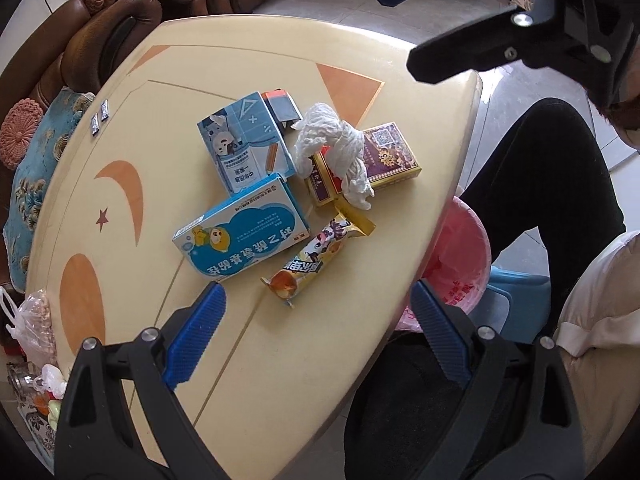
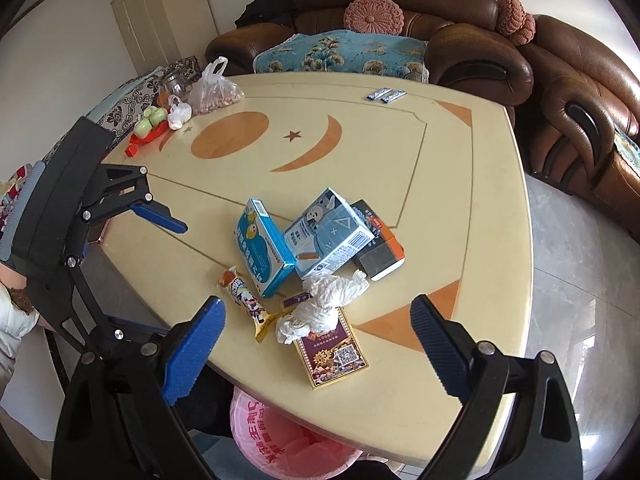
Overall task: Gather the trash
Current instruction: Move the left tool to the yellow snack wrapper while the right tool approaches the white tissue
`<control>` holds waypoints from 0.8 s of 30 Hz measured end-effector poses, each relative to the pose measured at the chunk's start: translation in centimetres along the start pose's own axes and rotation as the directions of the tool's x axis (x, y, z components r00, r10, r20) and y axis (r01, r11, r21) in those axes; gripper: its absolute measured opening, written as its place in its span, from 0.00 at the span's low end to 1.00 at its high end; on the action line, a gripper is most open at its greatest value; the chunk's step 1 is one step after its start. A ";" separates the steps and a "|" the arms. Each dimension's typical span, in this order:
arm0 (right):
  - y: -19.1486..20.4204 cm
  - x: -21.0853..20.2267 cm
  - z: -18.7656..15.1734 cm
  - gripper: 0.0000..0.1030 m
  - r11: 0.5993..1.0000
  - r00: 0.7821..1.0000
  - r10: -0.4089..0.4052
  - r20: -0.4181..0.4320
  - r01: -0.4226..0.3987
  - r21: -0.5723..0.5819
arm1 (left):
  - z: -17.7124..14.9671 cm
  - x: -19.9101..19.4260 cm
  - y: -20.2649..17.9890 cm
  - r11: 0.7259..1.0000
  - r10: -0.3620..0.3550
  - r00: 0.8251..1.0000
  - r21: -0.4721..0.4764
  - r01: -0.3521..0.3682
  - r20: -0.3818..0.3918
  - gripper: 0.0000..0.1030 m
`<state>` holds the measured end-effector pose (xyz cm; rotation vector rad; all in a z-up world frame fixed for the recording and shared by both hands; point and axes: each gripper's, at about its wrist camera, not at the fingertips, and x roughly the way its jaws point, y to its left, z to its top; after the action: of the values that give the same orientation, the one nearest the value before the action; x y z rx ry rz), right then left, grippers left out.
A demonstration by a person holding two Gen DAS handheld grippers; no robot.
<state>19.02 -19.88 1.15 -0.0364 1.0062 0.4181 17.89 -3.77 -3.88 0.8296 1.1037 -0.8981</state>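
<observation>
White crumpled tissue (image 2: pixel 320 304) lies atop a purple-gold box (image 2: pixel 332 350).

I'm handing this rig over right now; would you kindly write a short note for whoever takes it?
Left gripper: open, empty, above the table's near edge.
Right gripper: open, empty, over the pile.
Pile mid-table: tissue on the purple box, snack wrapper, two blue boxes, dark box.
Pink-lined bin stands under the near edge.
Done: no pile item visibly binned.
Left: bin all of it.
</observation>
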 end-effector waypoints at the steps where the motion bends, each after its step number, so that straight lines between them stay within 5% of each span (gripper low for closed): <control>1: 0.0 0.7 -0.2 0.89 1.000 1.000 0.006 -0.016 -0.006 0.000 | 0.0 0.4 0.1 1.000 -0.011 1.000 0.004 0.011 -0.007 0.89; 24: -0.6 8.7 -1.0 0.89 0.998 0.988 0.058 -0.145 -0.058 0.007 | 0.7 7.0 2.0 0.987 -0.153 0.983 0.023 0.156 -0.104 0.89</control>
<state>22.46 -17.87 -6.70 -0.0358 1.1536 0.4723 21.35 -4.89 -10.28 0.8308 1.2598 -1.0133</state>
